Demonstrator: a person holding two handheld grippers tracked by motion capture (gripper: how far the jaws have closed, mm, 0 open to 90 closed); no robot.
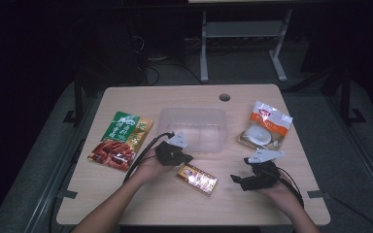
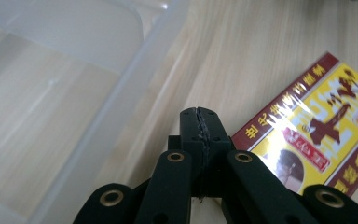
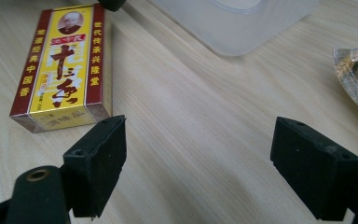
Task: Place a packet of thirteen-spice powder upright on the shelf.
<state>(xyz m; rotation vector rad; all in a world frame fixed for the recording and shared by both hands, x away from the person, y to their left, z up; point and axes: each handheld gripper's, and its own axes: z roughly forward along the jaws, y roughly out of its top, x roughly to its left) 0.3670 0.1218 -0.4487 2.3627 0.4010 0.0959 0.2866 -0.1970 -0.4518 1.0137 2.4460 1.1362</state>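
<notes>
We are seeing the box point(image 1: 197, 179), red-edged with a yellow face, lying flat on the table near the tub's front.

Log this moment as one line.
left gripper: shut, empty, beside box | right gripper: open, empty | clear tub: empty | table
</notes>
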